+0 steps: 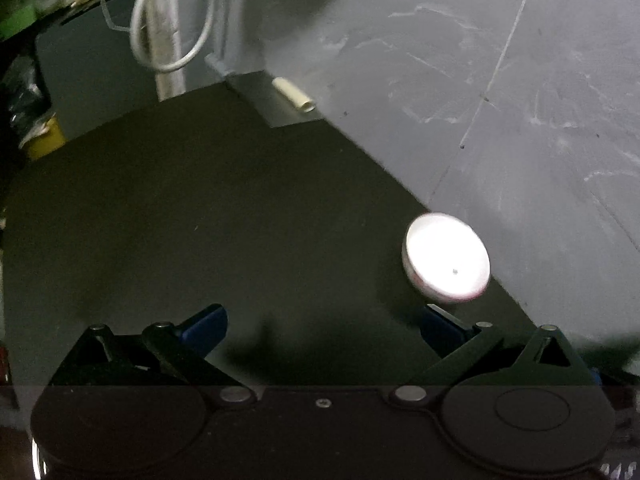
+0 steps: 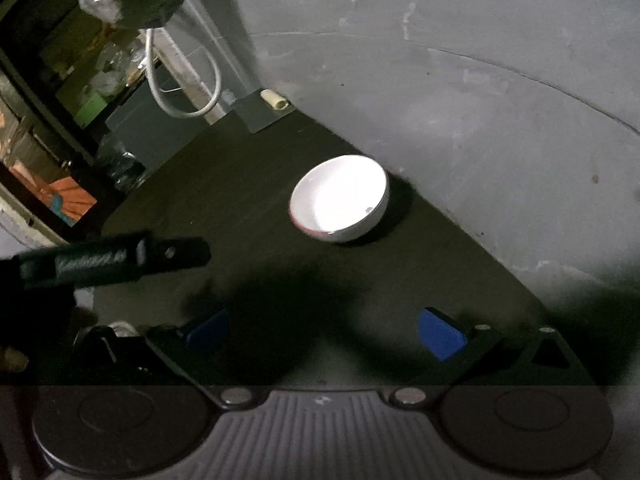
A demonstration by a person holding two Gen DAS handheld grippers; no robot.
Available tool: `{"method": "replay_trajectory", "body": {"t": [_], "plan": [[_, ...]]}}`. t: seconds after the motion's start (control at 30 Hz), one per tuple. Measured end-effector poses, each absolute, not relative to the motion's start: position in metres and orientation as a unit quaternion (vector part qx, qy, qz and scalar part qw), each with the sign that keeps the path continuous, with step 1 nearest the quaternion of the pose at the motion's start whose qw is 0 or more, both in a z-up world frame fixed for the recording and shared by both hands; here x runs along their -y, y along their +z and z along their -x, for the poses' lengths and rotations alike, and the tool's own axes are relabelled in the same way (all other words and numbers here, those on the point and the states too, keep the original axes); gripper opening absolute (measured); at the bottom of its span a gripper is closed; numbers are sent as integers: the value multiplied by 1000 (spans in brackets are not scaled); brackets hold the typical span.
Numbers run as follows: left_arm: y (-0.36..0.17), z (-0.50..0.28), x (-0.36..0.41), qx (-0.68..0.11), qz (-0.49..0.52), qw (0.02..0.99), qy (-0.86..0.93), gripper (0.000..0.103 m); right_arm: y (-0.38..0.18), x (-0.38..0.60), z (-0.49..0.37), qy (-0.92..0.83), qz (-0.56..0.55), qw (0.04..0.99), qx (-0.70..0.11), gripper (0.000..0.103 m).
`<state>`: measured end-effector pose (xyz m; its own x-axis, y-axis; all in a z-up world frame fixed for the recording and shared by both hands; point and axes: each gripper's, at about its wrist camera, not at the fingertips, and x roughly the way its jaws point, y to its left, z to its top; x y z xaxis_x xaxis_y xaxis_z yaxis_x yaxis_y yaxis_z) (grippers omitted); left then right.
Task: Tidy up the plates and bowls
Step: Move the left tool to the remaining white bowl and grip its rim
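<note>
A white bowl [image 1: 446, 258] with a thin red rim stands upright on the dark table [image 1: 200, 220] near the grey wall. It also shows in the right wrist view [image 2: 340, 198], ahead of the fingers. My left gripper [image 1: 324, 326] is open and empty, with its right blue pad [image 1: 440, 328] just short of the bowl. My right gripper [image 2: 326, 334] is open and empty, well back from the bowl. The left gripper's dark body [image 2: 116, 260] enters the right wrist view from the left.
A grey wall [image 1: 500, 80] borders the table on the right. A white cable loop [image 1: 172, 32] hangs at the back. A small cream tube [image 1: 294, 94] lies on a grey plate at the table's far corner. Clutter and a yellow object [image 1: 44, 140] sit at far left.
</note>
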<state>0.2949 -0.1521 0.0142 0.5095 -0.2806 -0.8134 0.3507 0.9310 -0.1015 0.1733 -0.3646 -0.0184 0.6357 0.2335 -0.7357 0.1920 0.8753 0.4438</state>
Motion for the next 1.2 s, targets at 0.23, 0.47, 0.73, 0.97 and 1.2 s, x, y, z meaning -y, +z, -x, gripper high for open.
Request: {"method": "replay_trajectory", "body": {"t": [0.23, 0.47, 0.73, 0.97, 1.2], "plan": [[2, -331, 187, -449, -83, 865, -209, 102, -27, 373, -193, 0, -254, 874, -415, 103], [-9, -350, 204, -447, -106, 862, -217, 102, -35, 381, -207, -6, -279, 872, -402, 100], [-17, -359, 211, -446, -115, 858, -227, 100, -41, 386, -219, -29, -291, 872, -393, 87], [-23, -362, 217, -462, -110, 846, -242, 82, -48, 388, -227, -38, -303, 868, -392, 78], [-29, -362, 221, -473, -97, 834, -265, 58, -53, 388, -233, -38, -304, 867, -392, 72]]}}
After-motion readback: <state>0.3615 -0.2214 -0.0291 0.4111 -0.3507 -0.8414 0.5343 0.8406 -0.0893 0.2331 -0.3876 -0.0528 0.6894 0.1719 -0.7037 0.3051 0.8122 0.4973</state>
